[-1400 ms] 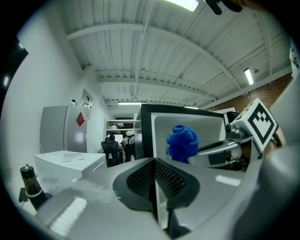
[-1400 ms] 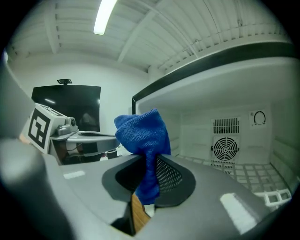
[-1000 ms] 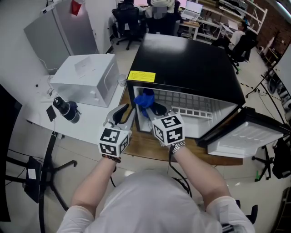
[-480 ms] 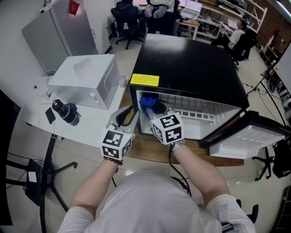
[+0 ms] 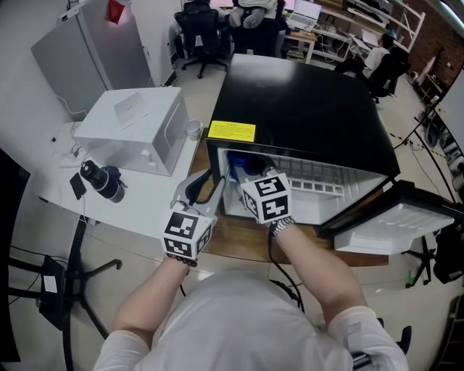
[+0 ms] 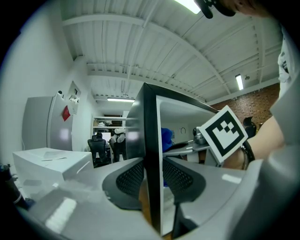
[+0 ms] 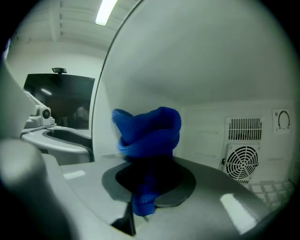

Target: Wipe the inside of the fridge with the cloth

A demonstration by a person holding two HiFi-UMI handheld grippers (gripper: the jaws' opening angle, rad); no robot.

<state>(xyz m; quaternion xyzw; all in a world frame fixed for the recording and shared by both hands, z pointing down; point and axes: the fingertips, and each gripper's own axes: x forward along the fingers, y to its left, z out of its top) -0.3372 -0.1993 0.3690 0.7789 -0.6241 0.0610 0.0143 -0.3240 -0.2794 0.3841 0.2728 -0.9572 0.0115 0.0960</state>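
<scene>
To my left a white table [image 5: 141,197] holds a white box-shaped unit [image 5: 134,127] and a small black device [image 5: 101,179]. Beyond them a tall grey cabinet [image 5: 76,47] with a red tag [image 5: 117,10] stands against the white wall [image 5: 22,94]. The floor [image 5: 206,83] is pale. Farther back I see black office chairs [image 5: 204,25], desks [image 5: 310,40] with monitors [image 5: 310,10], white shelving [image 5: 395,14], and a brick wall [image 5: 438,32] at right. Overhead, a white ribbed ceiling [image 6: 140,42] carries strip lights [image 6: 239,81].
</scene>
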